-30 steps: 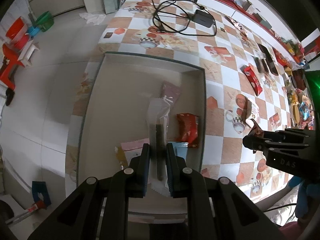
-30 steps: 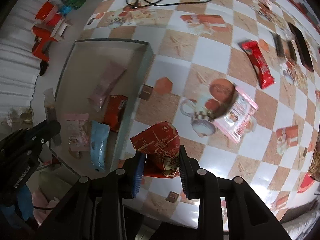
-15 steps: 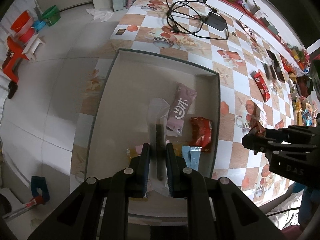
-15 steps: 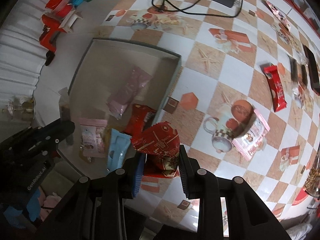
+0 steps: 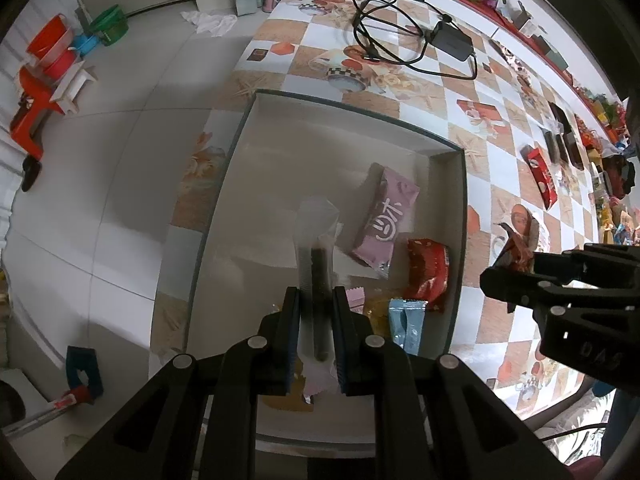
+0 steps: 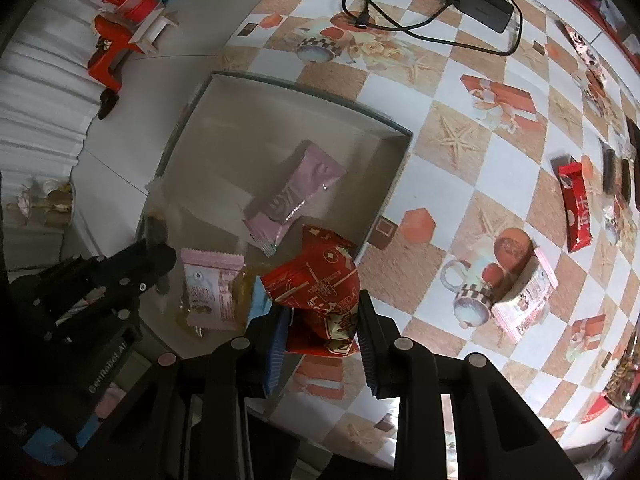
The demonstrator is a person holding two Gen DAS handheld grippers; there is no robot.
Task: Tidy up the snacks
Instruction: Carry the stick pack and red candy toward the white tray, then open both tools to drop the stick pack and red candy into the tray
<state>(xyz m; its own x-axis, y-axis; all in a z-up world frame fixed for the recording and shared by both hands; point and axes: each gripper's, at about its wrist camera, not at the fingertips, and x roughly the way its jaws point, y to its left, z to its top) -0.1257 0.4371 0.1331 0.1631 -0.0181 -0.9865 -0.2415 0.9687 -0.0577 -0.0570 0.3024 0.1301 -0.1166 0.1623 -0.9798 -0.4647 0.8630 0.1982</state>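
Left gripper (image 5: 316, 324) clamped on a clear wrapper with a dark stick inside (image 5: 318, 256), held pointing down over the open grey box (image 5: 464, 184); wrapper upright between the blue-padded jaws. Right gripper (image 6: 322, 322) closed on a red crinkled snack bag (image 6: 316, 280), hanging over the box's near right edge, above the checkered tablecloth (image 6: 460, 184). Inside the box: a pink-lilac packet (image 5: 386, 220) lying diagonal near the right wall, a red packet (image 5: 428, 272) just beside it, a light blue packet (image 5: 408, 326) at the near end, a pale pink packet (image 6: 210, 288) near the left gripper. On the tablecloth outside the box: a red bar (image 6: 576, 208) well apart, a pink-edged packet (image 6: 528, 296) lying on a printed cup, a black charger and cable (image 6: 484, 6) at the far end
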